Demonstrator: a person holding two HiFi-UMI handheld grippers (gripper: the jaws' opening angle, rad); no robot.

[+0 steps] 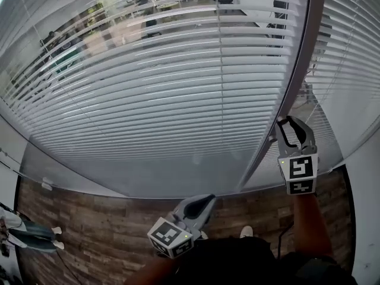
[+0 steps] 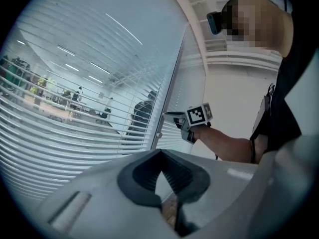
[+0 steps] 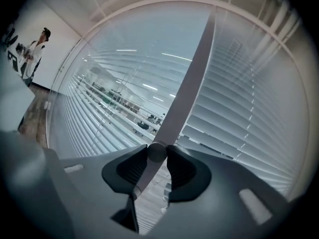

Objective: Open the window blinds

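Observation:
White slatted blinds (image 1: 166, 88) cover the window, and an office shows between the tilted slats. A grey upright frame post (image 1: 300, 70) splits the window. My right gripper (image 1: 291, 123) is raised against this post. In the right gripper view its jaws (image 3: 157, 151) are shut on a thin round grey tilt wand (image 3: 157, 153), with the blinds (image 3: 239, 113) behind. My left gripper (image 1: 202, 203) hangs low, away from the glass, its pads together with nothing between them. The left gripper view shows its own tips (image 2: 160, 156) and the right gripper (image 2: 169, 116) at the post.
A second blind (image 1: 350, 70) hangs right of the post. Below the window runs a plain lower pane (image 1: 148, 177), then wood-plank floor (image 1: 89, 230). A person (image 3: 32, 54) stands off to the left beside a white wall.

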